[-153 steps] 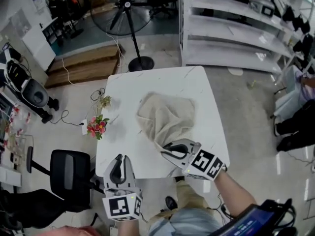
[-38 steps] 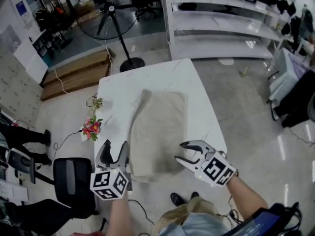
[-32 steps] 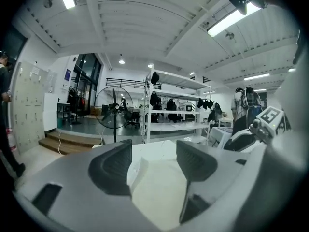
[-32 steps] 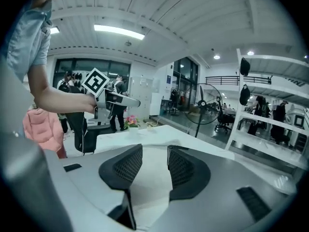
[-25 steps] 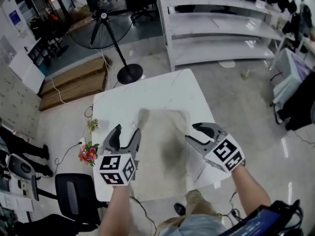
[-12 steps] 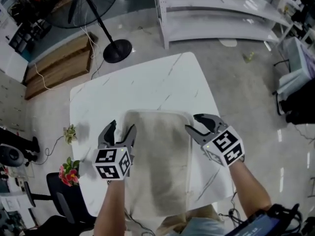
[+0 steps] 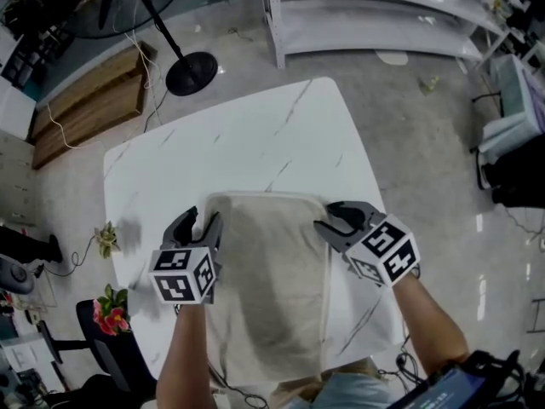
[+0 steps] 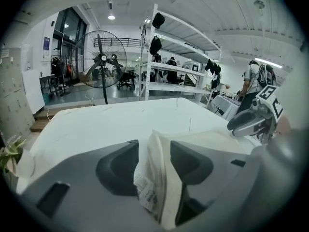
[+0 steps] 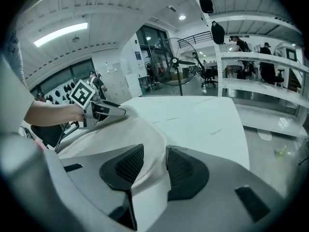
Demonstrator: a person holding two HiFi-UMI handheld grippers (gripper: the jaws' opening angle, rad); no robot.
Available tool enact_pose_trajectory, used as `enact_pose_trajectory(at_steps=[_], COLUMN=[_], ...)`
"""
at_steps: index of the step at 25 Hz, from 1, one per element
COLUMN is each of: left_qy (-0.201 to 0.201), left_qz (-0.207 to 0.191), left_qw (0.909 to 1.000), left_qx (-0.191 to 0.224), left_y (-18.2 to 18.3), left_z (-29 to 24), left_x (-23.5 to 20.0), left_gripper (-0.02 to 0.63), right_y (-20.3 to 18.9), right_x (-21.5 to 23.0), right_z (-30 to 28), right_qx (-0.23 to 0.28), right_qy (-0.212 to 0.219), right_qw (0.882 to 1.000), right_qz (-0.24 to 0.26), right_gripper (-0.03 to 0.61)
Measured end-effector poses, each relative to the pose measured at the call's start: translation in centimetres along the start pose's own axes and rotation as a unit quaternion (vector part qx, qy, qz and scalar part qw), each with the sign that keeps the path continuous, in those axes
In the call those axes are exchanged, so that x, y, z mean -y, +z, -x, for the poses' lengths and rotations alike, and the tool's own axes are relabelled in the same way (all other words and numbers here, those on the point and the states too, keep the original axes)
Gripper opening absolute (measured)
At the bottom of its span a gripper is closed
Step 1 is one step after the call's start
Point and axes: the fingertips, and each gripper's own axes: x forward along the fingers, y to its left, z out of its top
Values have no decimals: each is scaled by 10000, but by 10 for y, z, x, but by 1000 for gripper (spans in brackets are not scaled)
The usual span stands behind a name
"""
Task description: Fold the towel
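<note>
In the head view a beige towel [image 7: 268, 288] lies spread on the white table [image 7: 247, 135], filling the lower middle of the frame. Its far edge runs straight across the centre, and its near end reaches the table's near edge at the bottom.

The left gripper [image 7: 197, 224] sits at the towel's far left corner, left of centre. The right gripper [image 7: 336, 220] sits at the far right corner, right of centre. Both point toward the top of the frame, well apart, with the far edge stretched between them.

In the left gripper view, a bunched fold of towel stands upright between the two dark pads [image 8: 116, 166] and fills the gap. These jaws have just been closing and are clamped on that corner. A small printed tag [image 8: 145, 190] hangs from the fold at the lower centre. The right gripper shows at this view's right edge.

In the right gripper view the jaws are close together and pinch a thin layer of towel. The cloth sweeps from there toward the left gripper at the upper left.

In the head view, bare table lies beyond the towel. A fan base [image 7: 190, 73] stands on the floor at the upper left, white shelves [image 7: 366, 15] cross the top, and flowers [image 7: 109, 301] sit at the lower left.
</note>
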Motion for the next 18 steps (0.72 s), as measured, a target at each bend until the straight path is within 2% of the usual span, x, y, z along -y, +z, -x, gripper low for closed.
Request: enact_pose_trajectory(at_steps=[2, 4, 5, 7, 15, 18], left_qy=[-12, 18, 28, 13, 33, 42], left_qz=[-16, -50, -71, -85, -128, -163], left_qw=[10000, 10000, 9999, 9999, 9999, 9998], left_qx=[-42, -70, -84, -100, -95, -97], left_y=[-1, -2, -2, -3, -1, -1], left_z=[-3, -5, -6, -7, -10, -10], left_x=[-3, -6, -7, -8, -13, -13], left_gripper=[168, 72, 31, 23, 18, 18], right_y=[-1, 0, 0, 1, 10, 7], right_x=[1, 5, 6, 8, 20, 19], right_z=[-3, -5, -5, -5, -7, -9], right_qx=[-46, -68, -77, -94, 29, -58], right_qy=[-18, -99, -117, -131, -398, -303], right_qw=[10000, 9999, 9999, 9998, 9992, 9995], right_qz=[22, 67, 85, 134, 42, -119], right_gripper=[120, 29, 23, 15, 24, 128])
